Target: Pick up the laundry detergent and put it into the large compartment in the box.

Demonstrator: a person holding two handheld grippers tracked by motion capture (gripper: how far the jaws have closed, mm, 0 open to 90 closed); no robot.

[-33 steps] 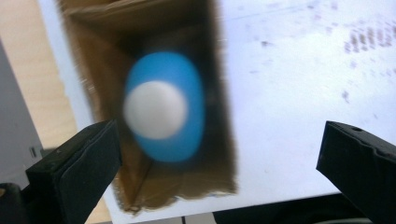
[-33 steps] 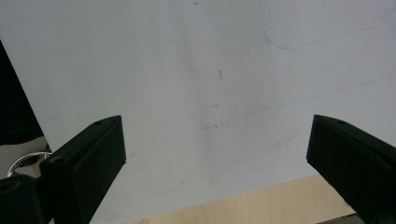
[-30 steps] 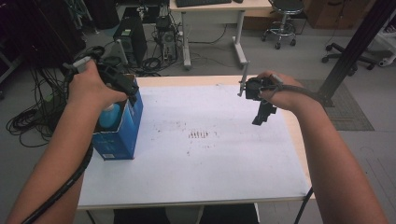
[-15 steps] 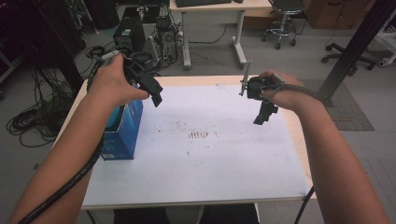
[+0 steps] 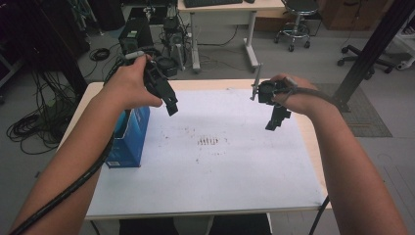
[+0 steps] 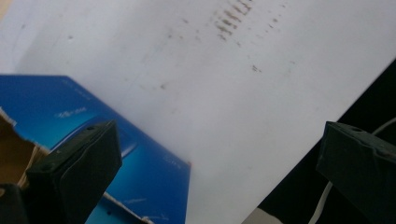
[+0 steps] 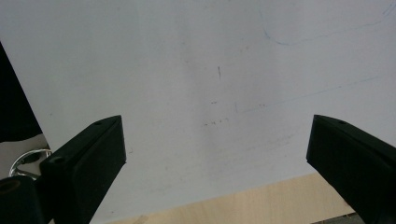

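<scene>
Blue carton (image 5: 128,137): open-topped, at the surface's (image 5: 220,171) left edge. Your left tongs (image 5: 171,105) hover beside it, spread, empty; right tongs (image 5: 275,120) likewise, clear.

A wooden table (image 5: 313,142) carries a white sheet (image 5: 220,166) and blue box (image 5: 129,139).

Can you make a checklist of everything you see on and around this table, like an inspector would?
Surface: white sheet covers the wooden table; brown smudges near its middle.
Job's things: blue box stands at the table's left edge, torn open on top.
Clutter: nothing seen.
Grippers: left tool held above the sheet beside the box, open, empty; right tool held over the right side, open, empty.
Cables: a black cable runs along the left forearm; loose cables lie on the floor.
Surroundings: desk, computer tower, stool, black post.
</scene>
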